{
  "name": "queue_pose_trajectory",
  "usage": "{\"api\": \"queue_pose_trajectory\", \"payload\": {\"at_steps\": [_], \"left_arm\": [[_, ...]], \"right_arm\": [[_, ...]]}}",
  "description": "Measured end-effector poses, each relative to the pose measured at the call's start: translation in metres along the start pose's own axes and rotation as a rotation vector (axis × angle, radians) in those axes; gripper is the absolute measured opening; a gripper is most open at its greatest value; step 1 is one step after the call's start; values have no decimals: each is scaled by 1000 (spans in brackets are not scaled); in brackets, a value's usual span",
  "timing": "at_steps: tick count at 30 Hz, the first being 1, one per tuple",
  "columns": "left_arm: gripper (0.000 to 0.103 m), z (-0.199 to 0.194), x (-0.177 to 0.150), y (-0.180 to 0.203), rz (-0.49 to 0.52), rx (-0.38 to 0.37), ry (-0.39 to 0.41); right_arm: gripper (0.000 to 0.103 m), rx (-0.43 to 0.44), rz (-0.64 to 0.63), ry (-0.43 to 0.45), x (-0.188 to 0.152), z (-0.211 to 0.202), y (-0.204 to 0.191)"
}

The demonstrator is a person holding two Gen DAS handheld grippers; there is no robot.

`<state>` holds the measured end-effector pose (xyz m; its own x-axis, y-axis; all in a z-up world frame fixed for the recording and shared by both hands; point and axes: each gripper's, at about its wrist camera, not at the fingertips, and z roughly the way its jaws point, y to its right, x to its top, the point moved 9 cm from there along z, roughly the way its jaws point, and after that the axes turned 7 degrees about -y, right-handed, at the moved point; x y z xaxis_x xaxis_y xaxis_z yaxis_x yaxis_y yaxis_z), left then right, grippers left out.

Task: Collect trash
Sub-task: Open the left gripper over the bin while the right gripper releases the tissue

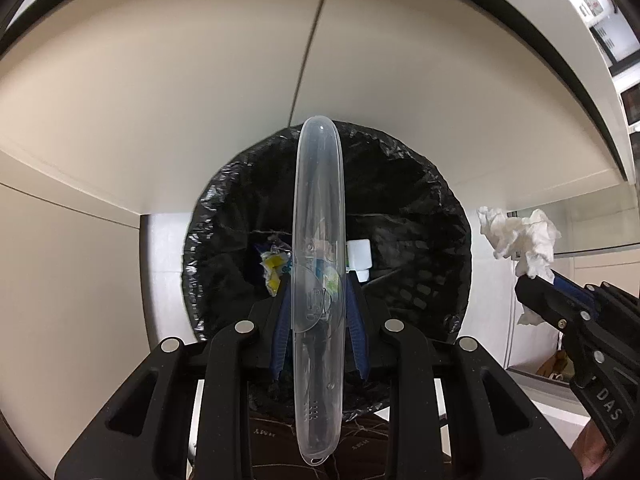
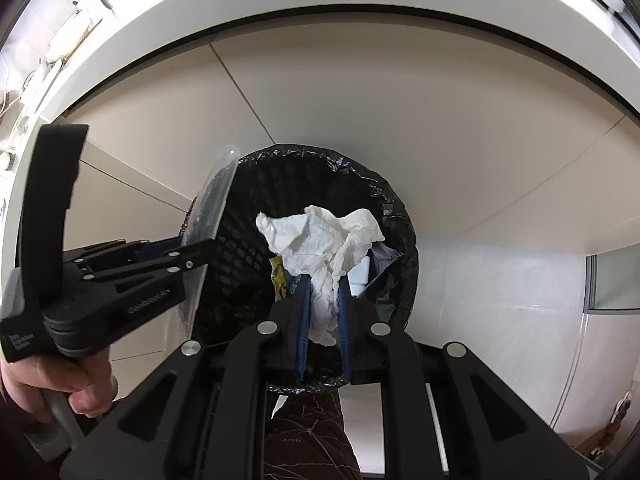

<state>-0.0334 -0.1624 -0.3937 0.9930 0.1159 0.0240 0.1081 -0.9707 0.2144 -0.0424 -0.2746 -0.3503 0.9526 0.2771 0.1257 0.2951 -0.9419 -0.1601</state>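
Left wrist view: the left gripper [image 1: 318,300] has its jaws clamped on a clear plastic case [image 1: 319,240], held upright directly over the black-lined bin [image 1: 400,208]. Part the jaws here so the case falls straight in.

Right wrist view: the right gripper [image 2: 324,300] has its jaws clamped on crumpled tissue [image 2: 320,240], with the bin mouth just ahead; it is best released only once fully over the opening.

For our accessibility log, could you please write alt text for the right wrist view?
The right gripper holds crumpled white tissue above a black-lined trash bin. At left, the left gripper holds a clear plastic case.
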Motion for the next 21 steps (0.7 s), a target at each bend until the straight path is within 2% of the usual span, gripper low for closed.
{"api": "queue_pose_trajectory", "payload": {"at_steps": [5, 7, 8, 13, 15, 18, 21], "left_arm": [[28, 1, 2, 4, 10, -19, 20], [37, -4, 4, 6, 25, -21, 34], [47, -7, 4, 6, 31, -13, 44], [61, -22, 6, 4, 27, -4, 75], [72, -31, 7, -2, 20, 2, 96], [84, -43, 8, -10, 13, 20, 124], [92, -51, 8, -25, -30, 35, 144]], "right_arm": [[12, 5, 10, 1, 2, 0, 5], [12, 4, 12, -2, 2, 0, 6], [12, 4, 12, -2, 3, 1, 6], [12, 17, 18, -4, 5, 6, 6], [12, 21, 13, -4, 7, 7, 4], [12, 25, -3, -12, 10, 15, -3], [12, 32, -22, -21, 14, 21, -12]]}}
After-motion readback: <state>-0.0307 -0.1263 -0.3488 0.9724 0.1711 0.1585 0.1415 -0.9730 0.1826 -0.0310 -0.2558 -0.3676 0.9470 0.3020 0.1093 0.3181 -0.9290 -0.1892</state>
